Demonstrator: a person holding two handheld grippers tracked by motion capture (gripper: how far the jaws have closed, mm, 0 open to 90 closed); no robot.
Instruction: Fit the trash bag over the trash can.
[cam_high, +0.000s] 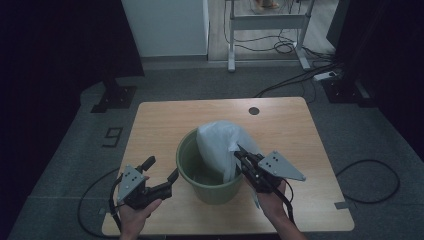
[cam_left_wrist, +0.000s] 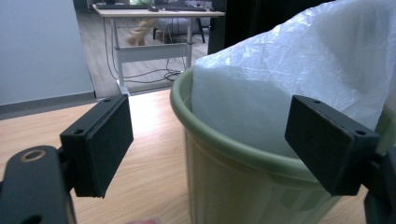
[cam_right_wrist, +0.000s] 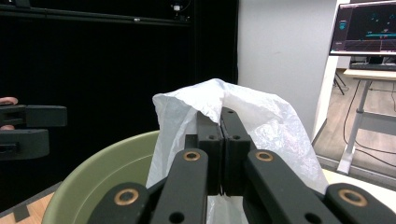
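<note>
A green bucket (cam_high: 192, 150) stands on the wooden table (cam_high: 165, 120), near its front middle. A white plastic bag (cam_high: 220, 140) rises out of the bucket's right half. My right gripper (cam_high: 239, 151) is shut on the bag's edge just above the bucket's right rim; in the right gripper view the bag (cam_right_wrist: 275, 121) drapes over the closed jaws of that gripper (cam_right_wrist: 221, 122). My left gripper (cam_high: 161, 170) stands open at the bucket's left side, its right finger close to the wall. In the left gripper view the bucket (cam_left_wrist: 233, 186) and bag (cam_left_wrist: 280, 79) lie just beyond the open gripper (cam_left_wrist: 224, 144).
A round cable hole (cam_high: 254, 110) sits near the table's far edge. Beyond the table stand a white desk frame (cam_high: 267, 22), floor cables (cam_high: 295, 80) and a black stand base (cam_high: 115, 97). A monitor (cam_right_wrist: 366, 28) glows in the right gripper view.
</note>
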